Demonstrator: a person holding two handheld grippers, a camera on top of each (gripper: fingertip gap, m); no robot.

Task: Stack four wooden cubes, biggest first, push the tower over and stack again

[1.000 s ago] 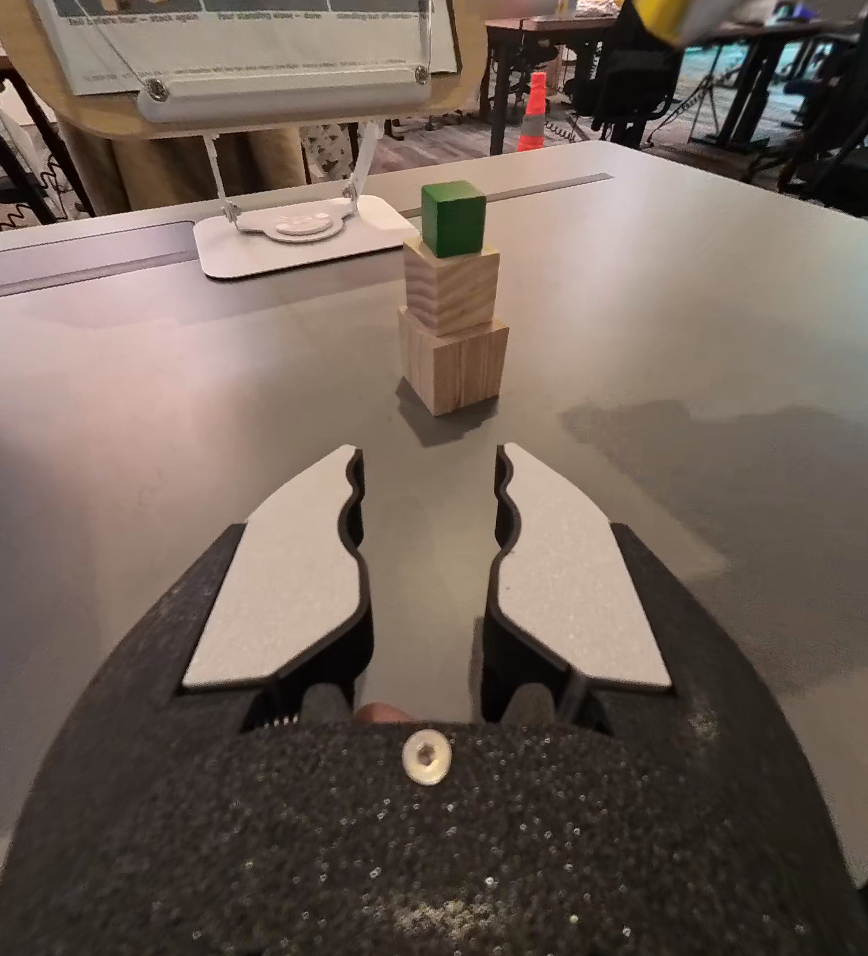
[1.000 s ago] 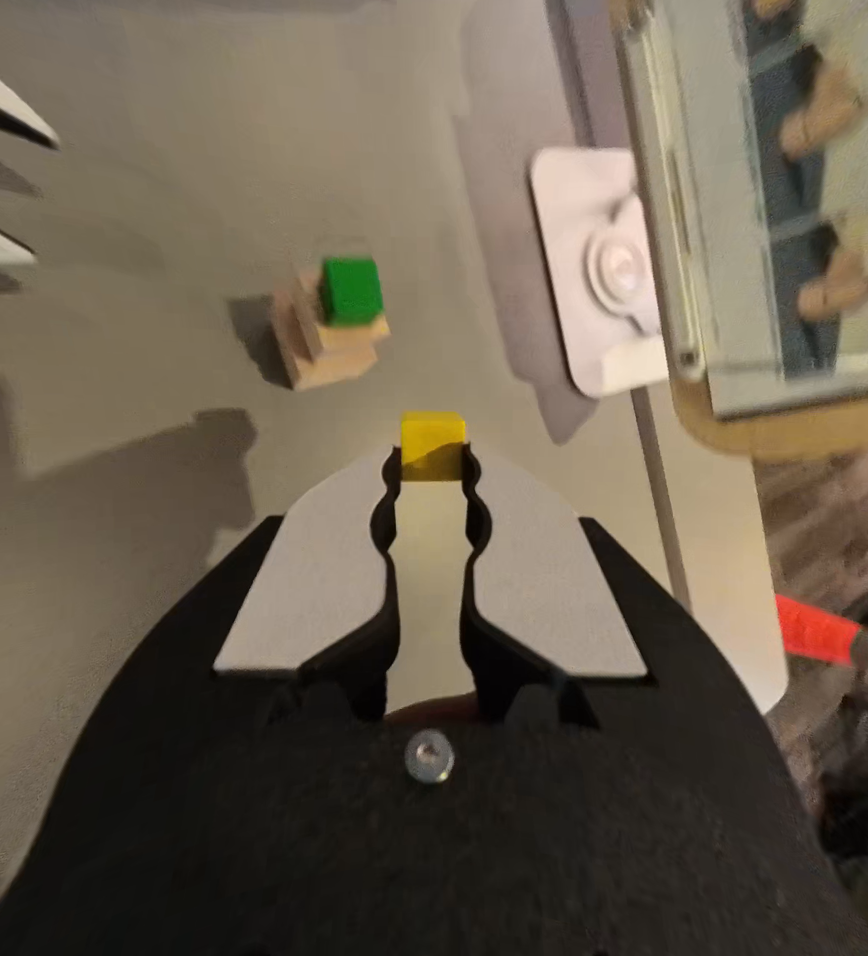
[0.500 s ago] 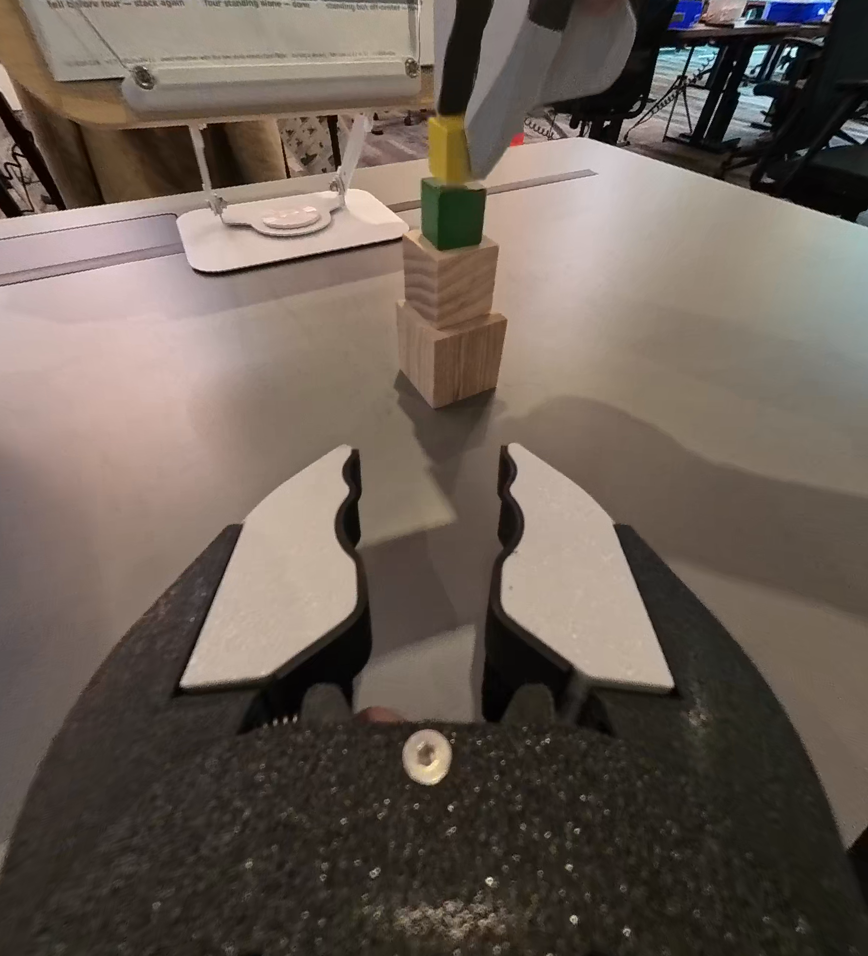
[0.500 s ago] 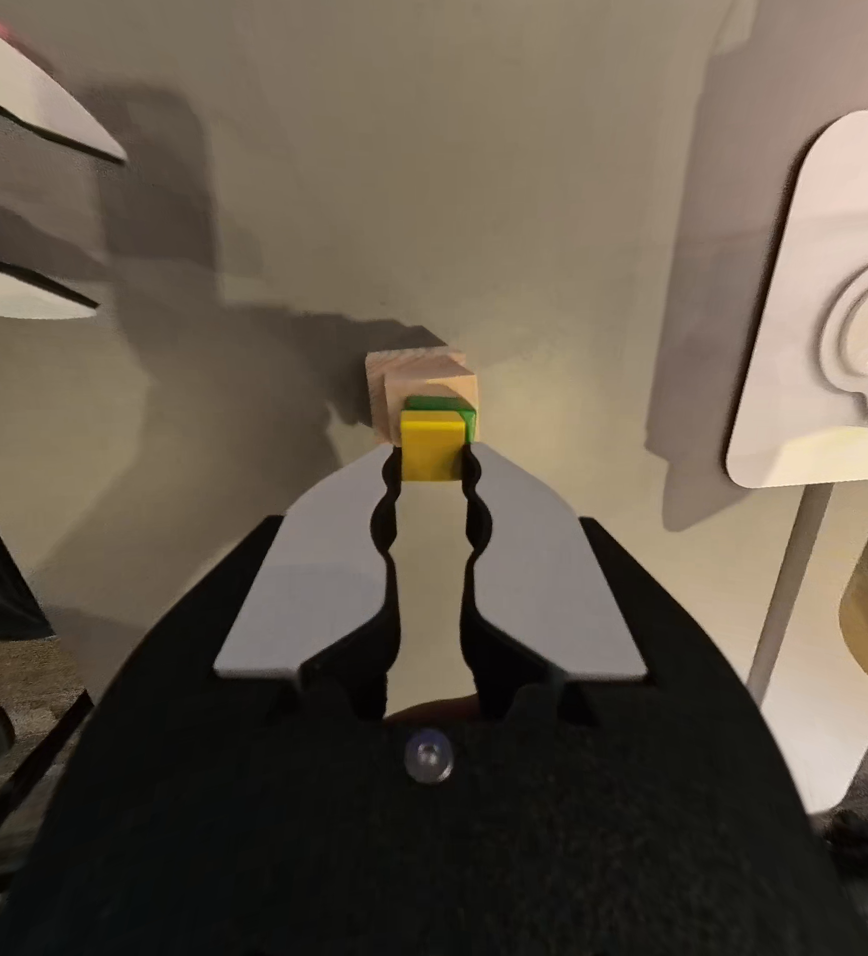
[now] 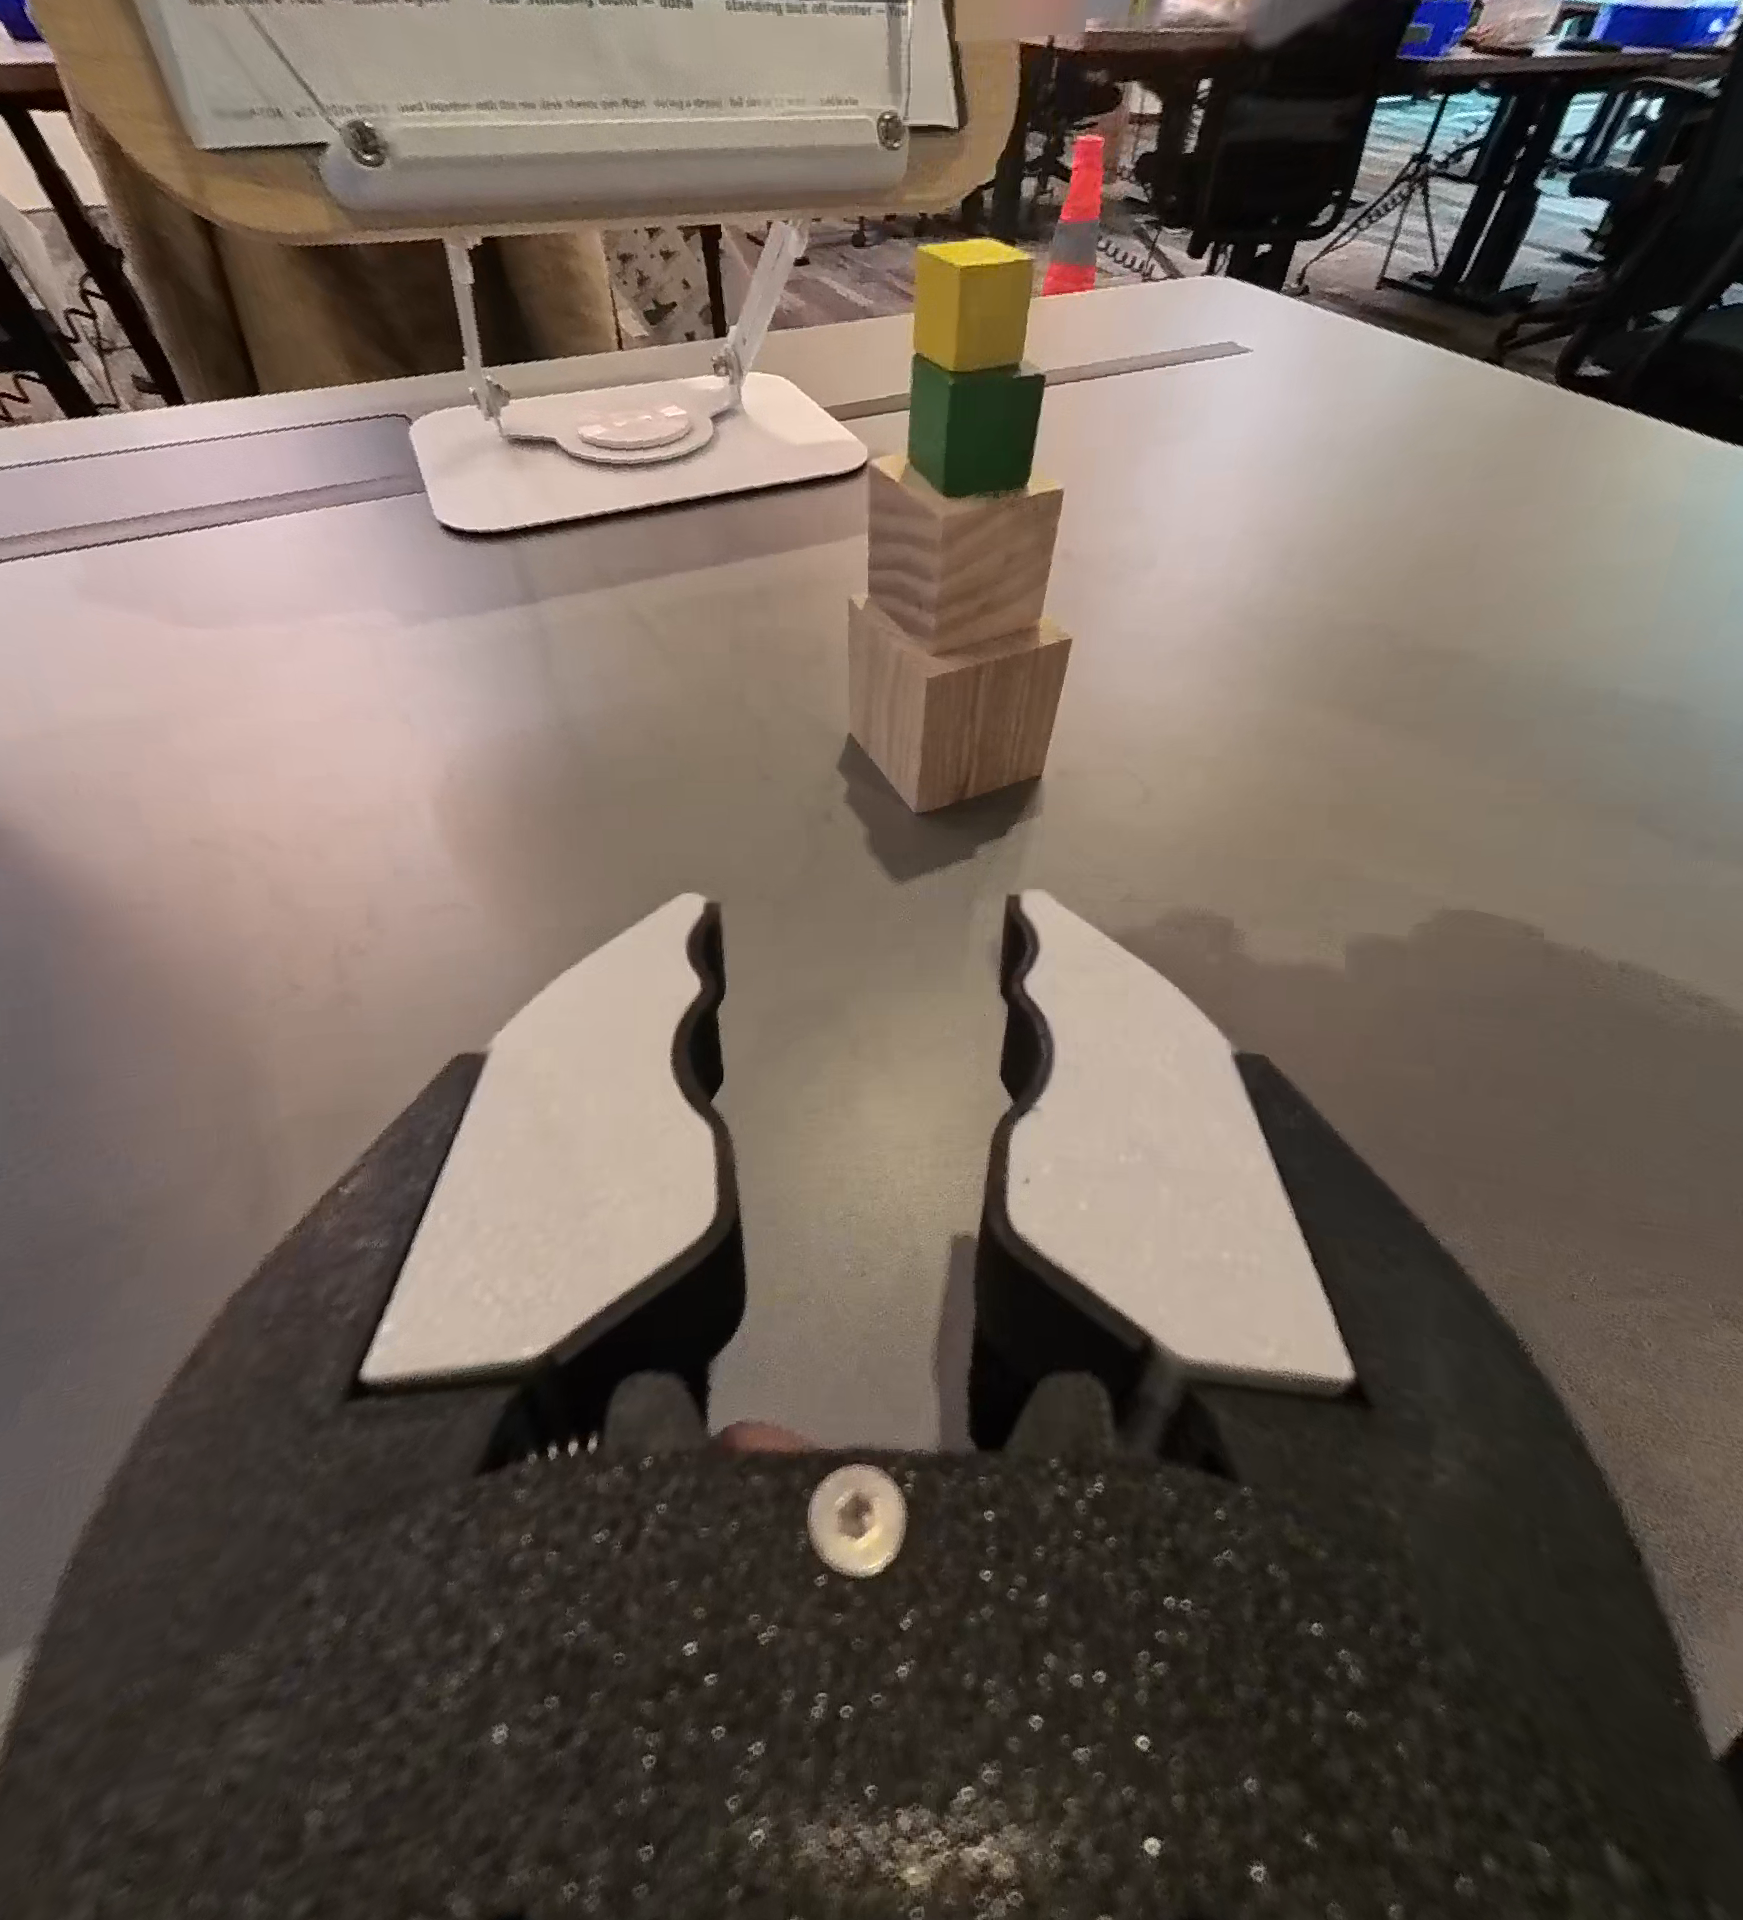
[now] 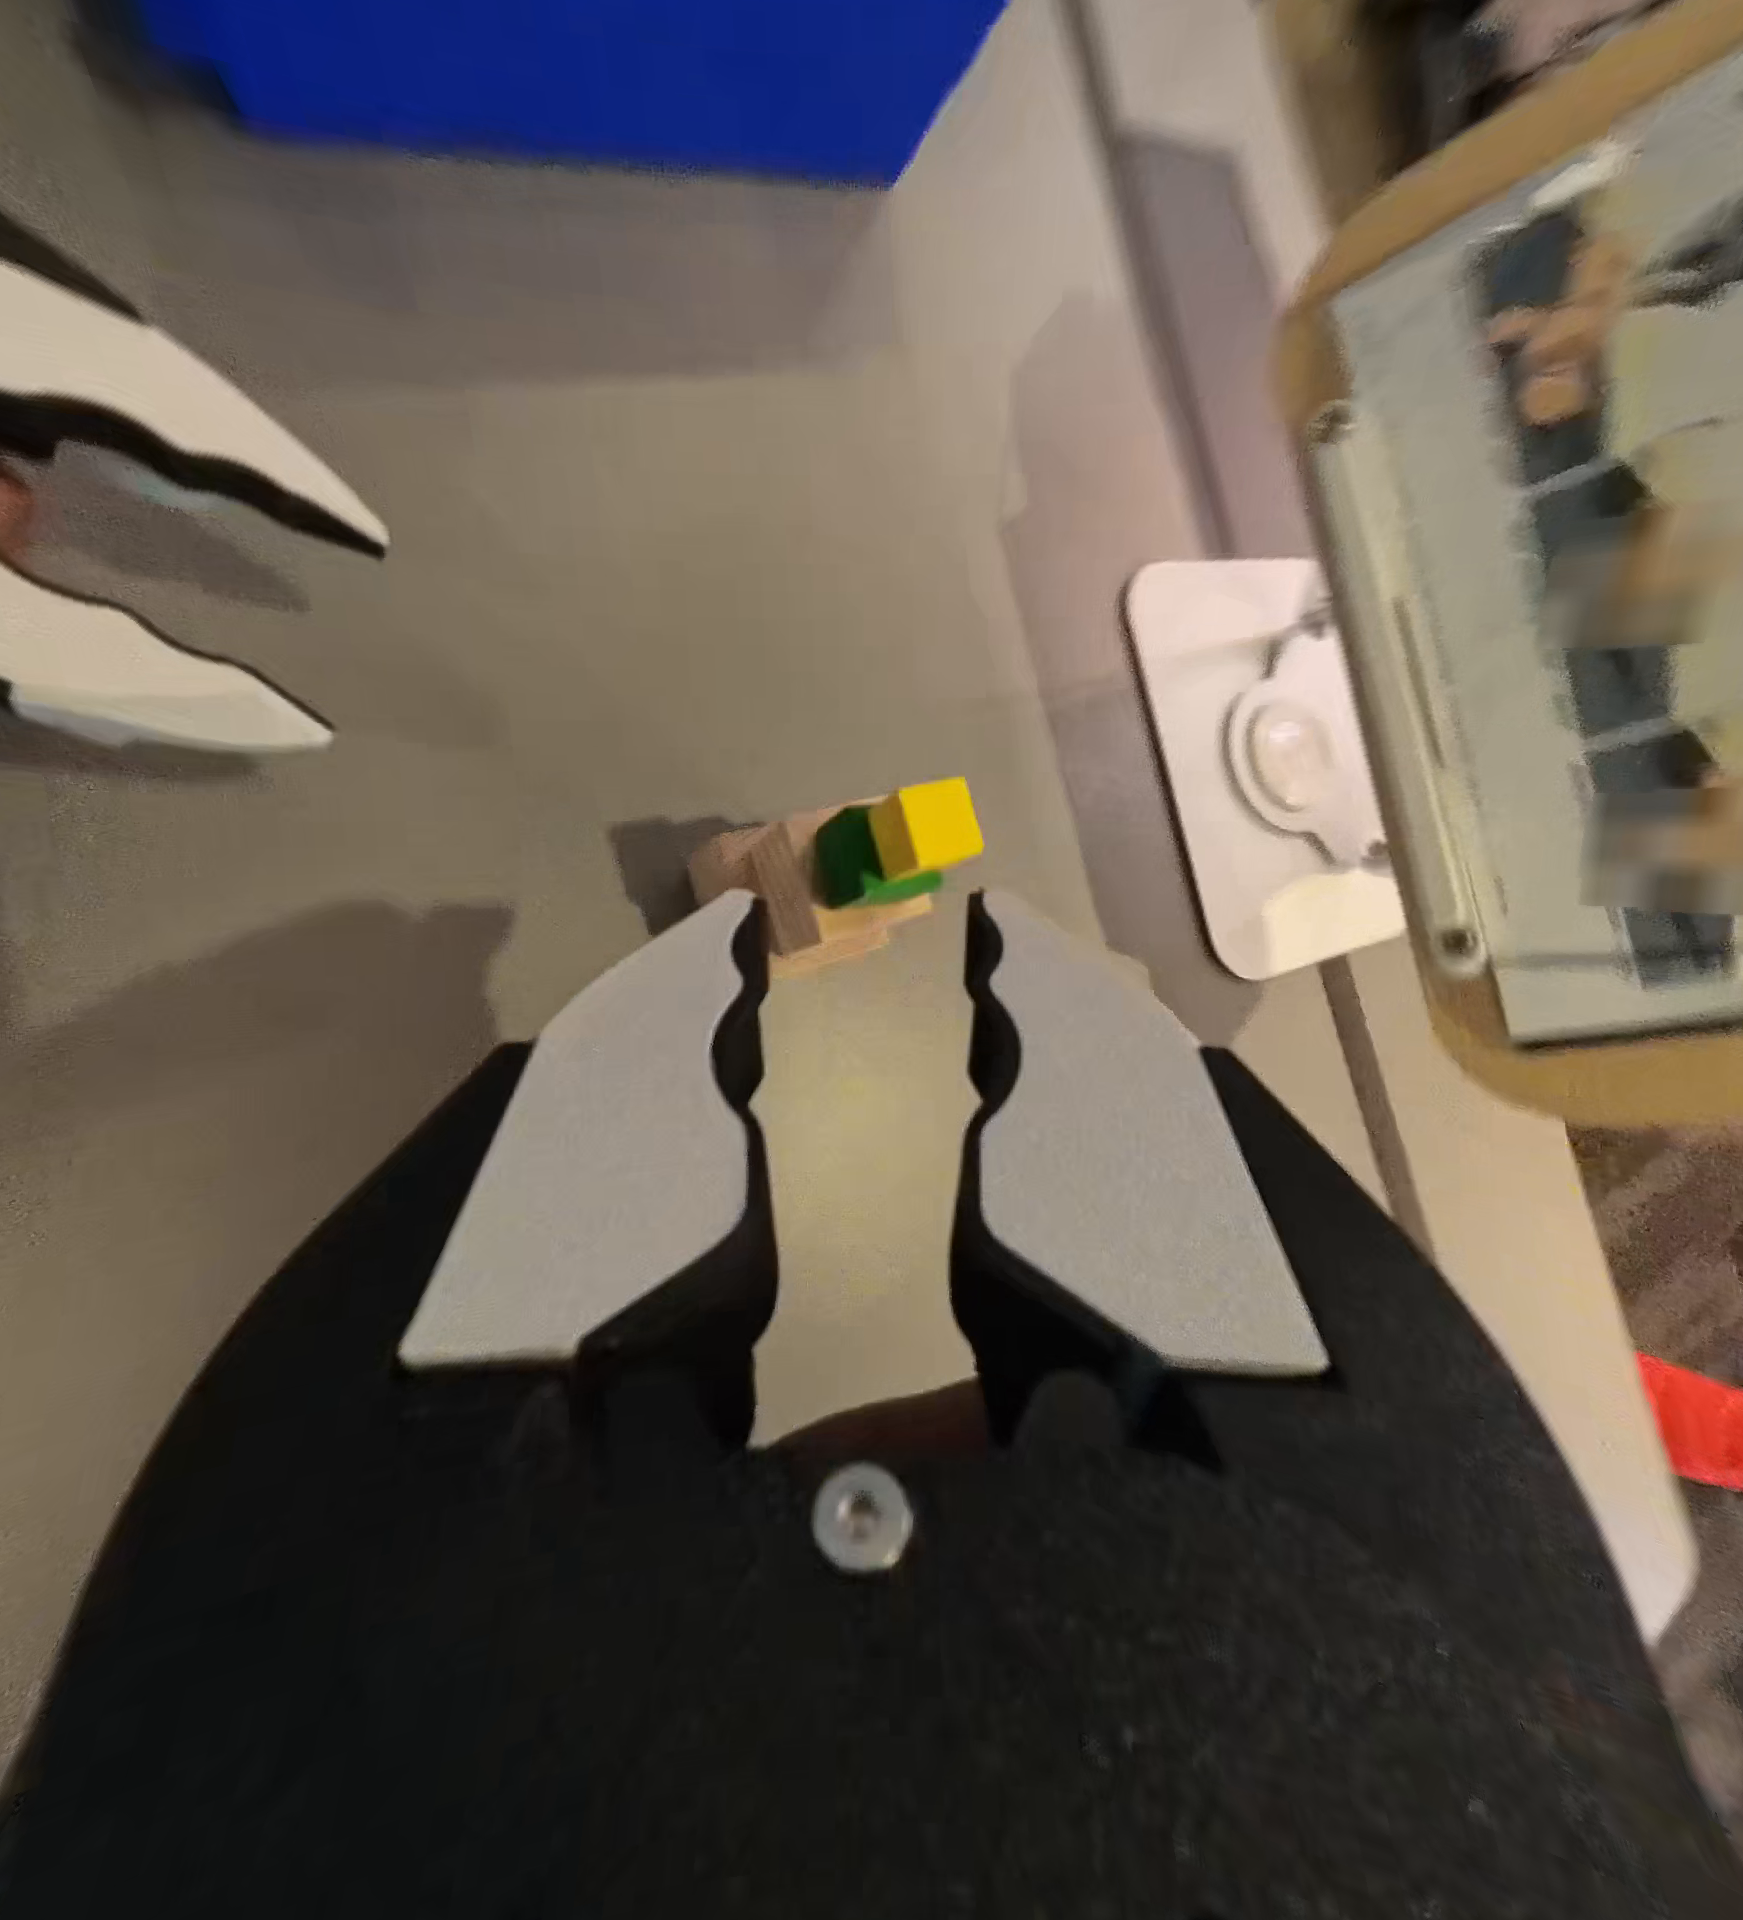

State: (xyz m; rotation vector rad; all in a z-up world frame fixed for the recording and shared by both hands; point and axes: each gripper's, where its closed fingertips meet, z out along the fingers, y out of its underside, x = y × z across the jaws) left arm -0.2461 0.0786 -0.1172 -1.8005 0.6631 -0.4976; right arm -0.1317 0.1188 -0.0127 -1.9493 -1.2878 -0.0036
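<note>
A tower of four cubes stands on the grey table (image 5: 1366, 644). The largest plain wooden cube (image 5: 960, 712) is at the bottom, a smaller plain wooden cube (image 5: 962, 566) on it, then a green cube (image 5: 973, 428), and a yellow cube (image 5: 971, 307) on top. My left gripper (image 5: 862, 920) is open and empty, low over the table in front of the tower. My right gripper (image 6: 865, 909) is open and empty, high above the tower, looking down on the yellow cube (image 6: 929, 823) and green cube (image 6: 851, 862). The left gripper's fingers (image 6: 150, 436) show at that view's left.
A white stand base (image 5: 638, 452) holds a framed sheet (image 5: 555, 73) at the back of the table, also in the right wrist view (image 6: 1251, 758). An orange cone (image 5: 1080, 223), chairs and desks stand beyond the table's far edge.
My right gripper has let go of the yellow cube on top of the green cube, opened, and lifted away. The left gripper has stayed open and nearly still.
</note>
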